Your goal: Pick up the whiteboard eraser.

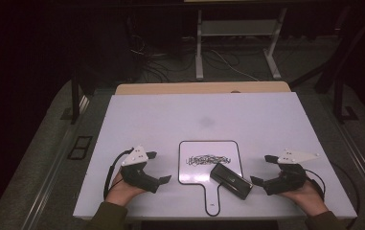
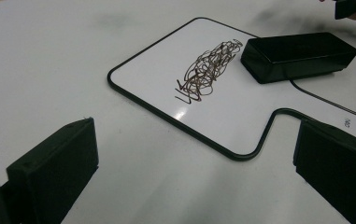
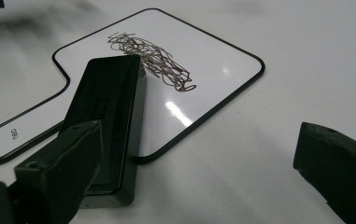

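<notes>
A small handled whiteboard (image 1: 197, 167) lies on the white table, near the front edge. A dark scribble (image 1: 208, 160) crosses its middle. A black eraser (image 1: 231, 180) rests slantwise on the board's lower right corner. My left gripper (image 1: 160, 167) stands open just left of the board, nothing between its jaws. My right gripper (image 1: 261, 169) stands open just right of the eraser. In the left gripper view the scribble (image 2: 206, 70) and eraser (image 2: 297, 53) lie ahead of the gripper (image 2: 194, 158). In the right gripper view the eraser (image 3: 108, 102) sits by one jaw of the gripper (image 3: 199, 163); contact is unclear.
The white table top (image 1: 199, 115) stretches far beyond the board. A wooden strip (image 1: 199, 88) runs along its far edge. Behind it, cables (image 1: 161, 67) and desk legs (image 1: 199, 48) stand on the dark floor.
</notes>
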Demonstrator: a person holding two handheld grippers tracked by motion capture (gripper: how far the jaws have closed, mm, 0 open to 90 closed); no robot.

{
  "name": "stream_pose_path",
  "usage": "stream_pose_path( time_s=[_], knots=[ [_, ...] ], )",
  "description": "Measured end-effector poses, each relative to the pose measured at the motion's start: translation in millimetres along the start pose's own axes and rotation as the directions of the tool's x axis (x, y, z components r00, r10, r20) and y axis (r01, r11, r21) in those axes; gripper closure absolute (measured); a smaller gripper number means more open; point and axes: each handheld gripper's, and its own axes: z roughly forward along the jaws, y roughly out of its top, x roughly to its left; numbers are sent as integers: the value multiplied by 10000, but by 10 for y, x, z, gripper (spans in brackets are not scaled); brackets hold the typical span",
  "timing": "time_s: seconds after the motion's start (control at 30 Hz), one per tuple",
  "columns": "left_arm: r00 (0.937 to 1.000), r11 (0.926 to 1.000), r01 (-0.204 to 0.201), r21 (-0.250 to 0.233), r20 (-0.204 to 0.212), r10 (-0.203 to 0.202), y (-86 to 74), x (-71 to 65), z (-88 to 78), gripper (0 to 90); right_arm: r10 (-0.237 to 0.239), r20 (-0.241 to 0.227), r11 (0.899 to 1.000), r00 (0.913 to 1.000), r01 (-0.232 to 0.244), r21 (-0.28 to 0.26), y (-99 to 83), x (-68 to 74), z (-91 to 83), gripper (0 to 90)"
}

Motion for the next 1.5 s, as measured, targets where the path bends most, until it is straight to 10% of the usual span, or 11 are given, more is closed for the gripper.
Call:
stream_pose_path(
  time_s=[1.5],
  knots=[
    [9994, 9989, 321, -354, -148, -326, -39, 33, -66, 0, -255, -421, 9986, 9988, 273, 449, 390, 172, 195, 4]
  ],
)
